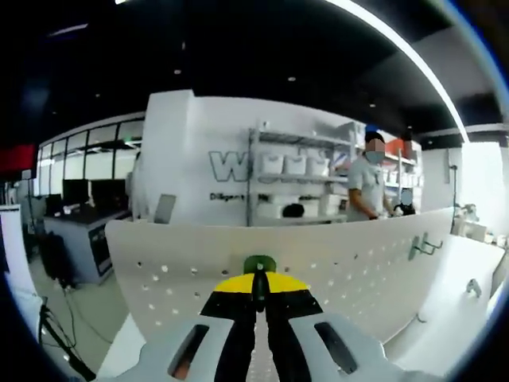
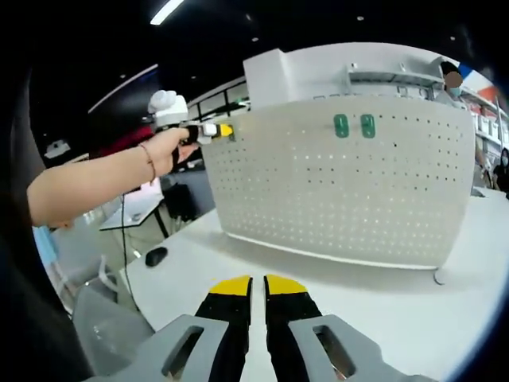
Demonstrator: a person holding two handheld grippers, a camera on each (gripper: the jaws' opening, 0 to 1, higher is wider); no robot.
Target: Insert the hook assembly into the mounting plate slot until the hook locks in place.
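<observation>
Left gripper view: our left tongs (image 1: 259,288) pinch a green hook piece (image 1: 259,265) at the white perforated mounting plate (image 1: 334,263); misalignment risks jamming, while our right tongs (image 2: 256,288) sit closed and empty over the worktop (image 2: 382,294)

Left tongs (image 1: 260,288) closed and raised on an outstretched arm (image 2: 103,179); right tongs (image 2: 257,288) closed, held low.

On the white wall (image 1: 215,151) in the left gripper view we can read one large grey letter, "W" (image 1: 228,166); a shelf rack (image 1: 298,171) hides the letters after it. A smaller dark line beneath it (image 1: 229,196) begins "Diligent", we think, but blur stops us there.
</observation>
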